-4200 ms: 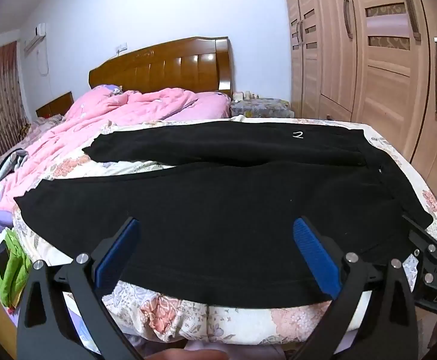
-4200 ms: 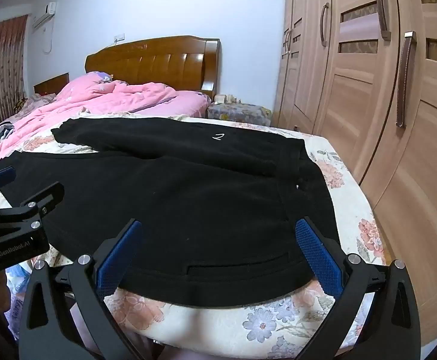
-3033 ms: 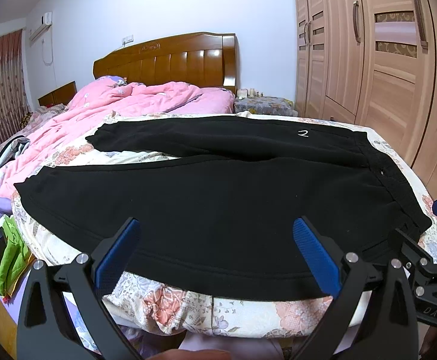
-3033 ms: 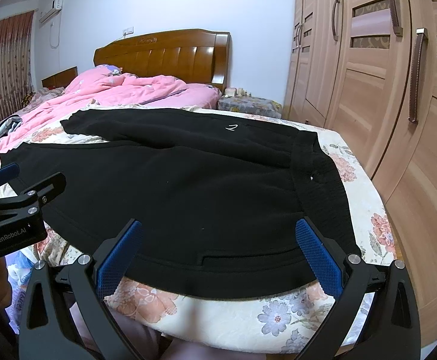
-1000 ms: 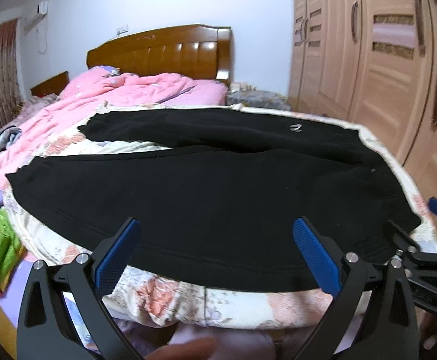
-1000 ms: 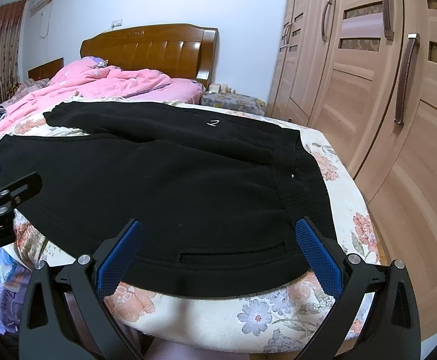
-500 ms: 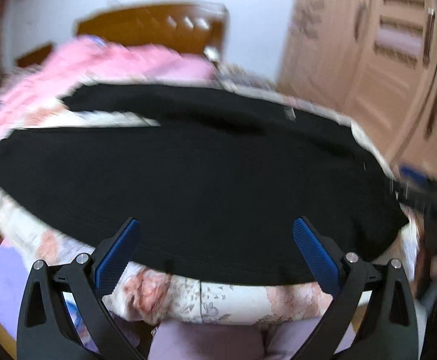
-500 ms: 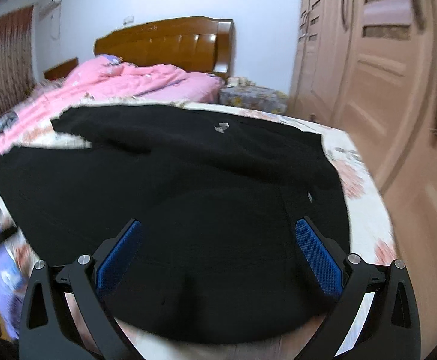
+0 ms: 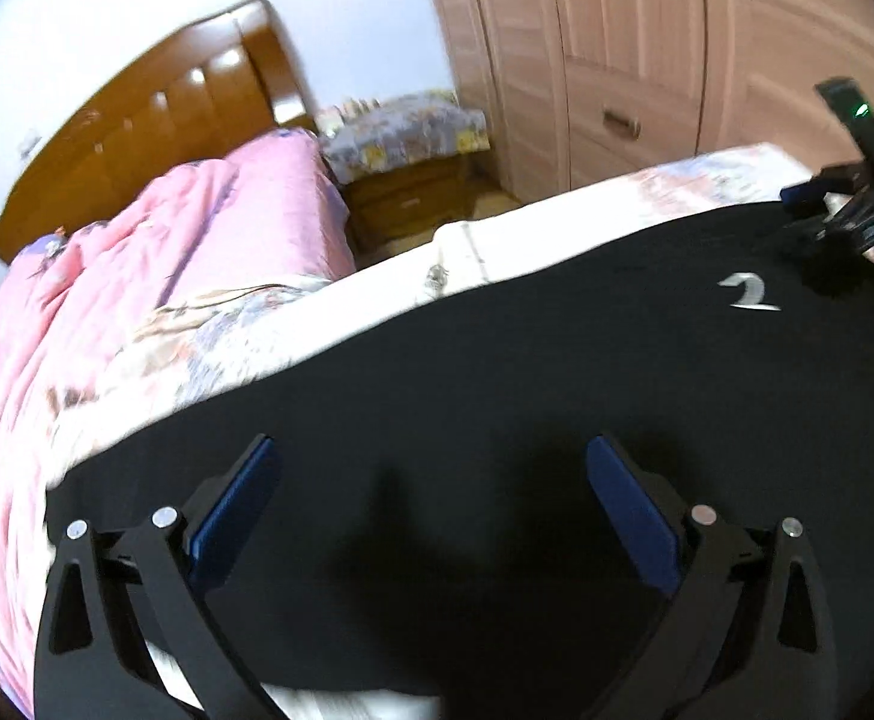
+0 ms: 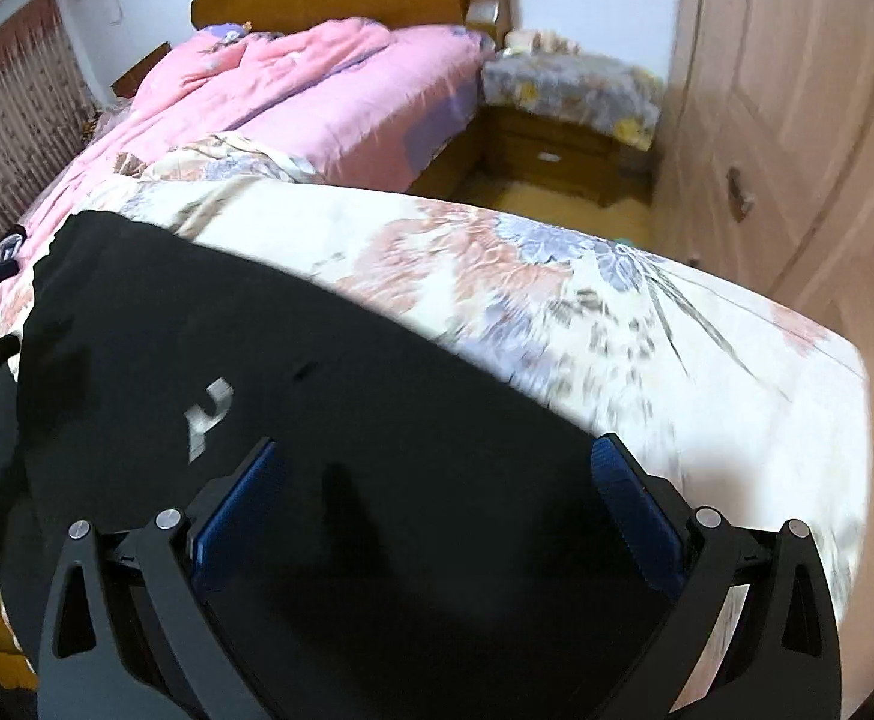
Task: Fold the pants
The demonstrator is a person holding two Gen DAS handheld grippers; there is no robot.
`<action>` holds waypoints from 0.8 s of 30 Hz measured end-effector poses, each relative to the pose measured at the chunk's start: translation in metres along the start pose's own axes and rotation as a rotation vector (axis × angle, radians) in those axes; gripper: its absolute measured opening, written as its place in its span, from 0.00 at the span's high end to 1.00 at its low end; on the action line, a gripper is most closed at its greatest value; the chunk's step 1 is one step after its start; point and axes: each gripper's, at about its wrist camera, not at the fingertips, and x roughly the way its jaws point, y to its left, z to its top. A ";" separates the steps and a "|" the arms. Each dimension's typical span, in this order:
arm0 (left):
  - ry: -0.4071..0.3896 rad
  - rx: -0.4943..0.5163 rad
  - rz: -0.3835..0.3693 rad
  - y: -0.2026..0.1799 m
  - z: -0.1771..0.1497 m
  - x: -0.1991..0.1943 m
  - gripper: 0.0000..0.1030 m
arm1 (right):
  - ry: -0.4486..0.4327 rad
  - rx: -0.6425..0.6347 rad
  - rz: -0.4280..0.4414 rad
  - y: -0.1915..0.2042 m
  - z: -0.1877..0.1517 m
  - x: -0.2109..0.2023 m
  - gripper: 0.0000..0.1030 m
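Black pants (image 9: 497,372) lie spread flat on the bed, with a small white "2" mark (image 9: 749,291) near one end. My left gripper (image 9: 431,450) hovers open over the far pant leg, close to its far edge, with nothing between its pads. My right gripper (image 10: 435,447) points down at the pants (image 10: 257,330) near their far right edge, just right of the "2" mark (image 10: 209,417). Its jaws are wide and closing, with cloth below them but none pressed between the pads. In the left wrist view the right gripper (image 9: 845,216) shows at the upper right, over the pants' end.
A floral sheet (image 10: 557,300) covers the bed beyond the pants. A pink quilt (image 9: 167,252) is heaped toward the wooden headboard (image 9: 155,120). A nightstand (image 9: 407,138) with a floral cover stands beside the bed, and wardrobe doors (image 9: 647,60) line the right wall.
Both grippers have swept from the near edge of the bed across the pants to the far side and tilted downward. The left view has also rolled. The pants lie as before.
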 end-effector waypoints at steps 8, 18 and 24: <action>0.009 0.126 -0.237 0.005 0.049 0.076 0.02 | -0.011 -0.142 0.056 0.001 -0.013 -0.017 0.86; 0.043 0.302 -0.458 -0.020 0.084 0.106 0.02 | -0.272 -0.243 -0.021 0.047 -0.060 -0.101 0.92; 0.136 0.302 -0.616 -0.018 0.084 0.125 0.36 | -0.295 -0.222 -0.037 0.055 -0.068 -0.105 0.92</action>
